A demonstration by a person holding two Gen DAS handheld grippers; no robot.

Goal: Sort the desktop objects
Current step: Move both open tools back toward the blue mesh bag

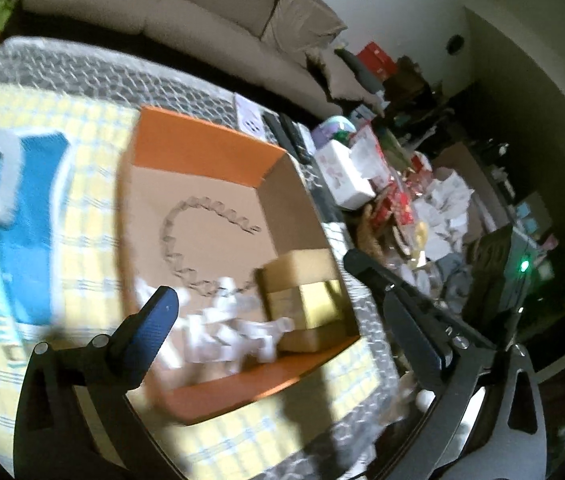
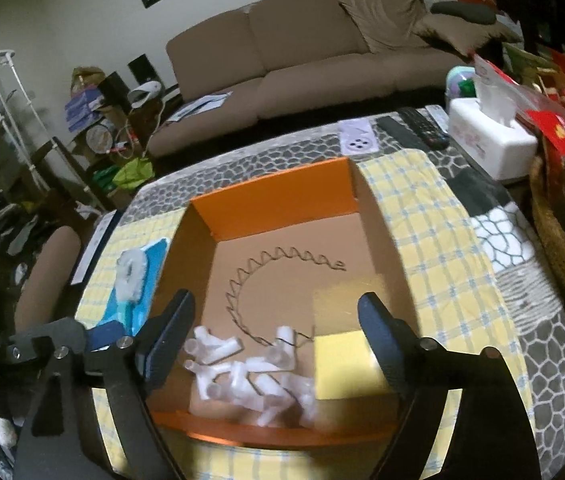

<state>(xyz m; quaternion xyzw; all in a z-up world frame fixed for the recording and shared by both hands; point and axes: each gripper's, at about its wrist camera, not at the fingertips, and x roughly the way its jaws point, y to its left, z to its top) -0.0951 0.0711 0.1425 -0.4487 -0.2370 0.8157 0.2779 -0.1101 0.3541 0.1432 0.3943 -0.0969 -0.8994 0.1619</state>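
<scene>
Both the left gripper (image 1: 260, 274) and right gripper (image 2: 276, 308) gape empty above the orange box (image 2: 270, 200); its white plastic tubes (image 2: 250, 372) look light, slippery; pinch one mid-length.

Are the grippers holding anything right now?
No. The left gripper and right gripper are both open and empty above the orange cardboard box.

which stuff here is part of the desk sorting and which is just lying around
Part of the job:
orange box
white plastic tubes inside it
gold box inside it
wire spiral inside it
white fluffy ring on the blue packet

Just lying about:
tissue box
remote controls
sofa
wicker basket
</scene>
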